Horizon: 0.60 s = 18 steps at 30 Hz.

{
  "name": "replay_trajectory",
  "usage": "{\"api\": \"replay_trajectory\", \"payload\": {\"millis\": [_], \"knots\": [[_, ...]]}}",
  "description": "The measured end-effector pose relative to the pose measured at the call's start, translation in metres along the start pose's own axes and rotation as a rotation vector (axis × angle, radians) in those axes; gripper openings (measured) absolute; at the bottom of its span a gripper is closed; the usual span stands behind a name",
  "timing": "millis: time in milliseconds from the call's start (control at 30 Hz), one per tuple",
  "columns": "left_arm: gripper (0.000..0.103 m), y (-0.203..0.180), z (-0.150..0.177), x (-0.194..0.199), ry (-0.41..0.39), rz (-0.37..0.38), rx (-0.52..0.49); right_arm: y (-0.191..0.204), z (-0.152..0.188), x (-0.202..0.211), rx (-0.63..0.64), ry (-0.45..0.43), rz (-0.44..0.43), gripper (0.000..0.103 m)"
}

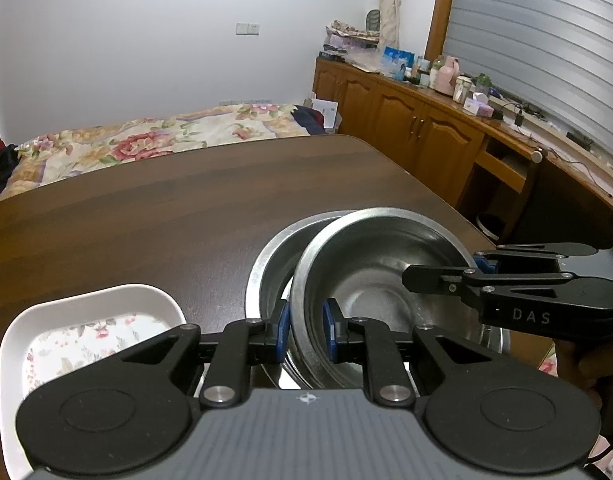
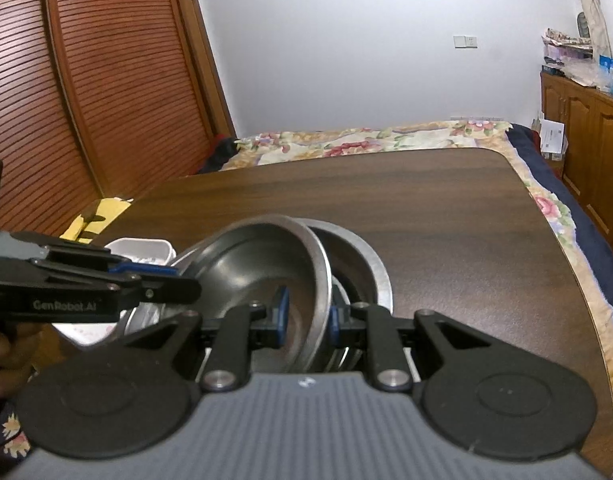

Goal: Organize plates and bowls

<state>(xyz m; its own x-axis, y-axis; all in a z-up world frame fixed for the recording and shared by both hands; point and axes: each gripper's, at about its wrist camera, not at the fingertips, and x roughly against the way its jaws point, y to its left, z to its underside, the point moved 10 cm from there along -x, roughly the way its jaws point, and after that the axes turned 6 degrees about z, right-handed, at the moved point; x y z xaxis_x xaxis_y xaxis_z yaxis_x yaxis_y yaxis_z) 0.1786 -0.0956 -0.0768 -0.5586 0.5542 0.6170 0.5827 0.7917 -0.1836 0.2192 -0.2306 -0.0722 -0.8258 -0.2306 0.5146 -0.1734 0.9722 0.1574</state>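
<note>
A steel bowl (image 1: 378, 264) sits tilted inside a second steel bowl (image 1: 272, 256) on the dark wooden table (image 1: 146, 220). My left gripper (image 1: 306, 330) is shut on the near rim of the tilted bowl, its blue pads on either side of the rim. My right gripper (image 1: 476, 266) clamps the same bowl's right rim. In the right wrist view the tilted bowl (image 2: 258, 264) leans over the lower bowl (image 2: 366, 256), with the right gripper (image 2: 308, 318) shut on its rim and the left gripper (image 2: 162, 274) on its left edge.
A white dish with a floral bottom (image 1: 94, 320) lies left of the bowls, also in the right wrist view (image 2: 146, 250). A bed with a flowered cover (image 1: 146, 144) lies beyond the table, and wooden cabinets (image 1: 406, 124) stand to the right. A hand (image 2: 2, 356) holds the left gripper.
</note>
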Motion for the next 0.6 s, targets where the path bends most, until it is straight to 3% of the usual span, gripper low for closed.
{"api": "replay_trajectory", "payload": {"millis": [600], "knots": [[0.020, 0.004, 0.000, 0.012, -0.057, -0.007, 0.020, -0.004, -0.004, 0.002, -0.014, -0.029, 0.014, 0.023]]}}
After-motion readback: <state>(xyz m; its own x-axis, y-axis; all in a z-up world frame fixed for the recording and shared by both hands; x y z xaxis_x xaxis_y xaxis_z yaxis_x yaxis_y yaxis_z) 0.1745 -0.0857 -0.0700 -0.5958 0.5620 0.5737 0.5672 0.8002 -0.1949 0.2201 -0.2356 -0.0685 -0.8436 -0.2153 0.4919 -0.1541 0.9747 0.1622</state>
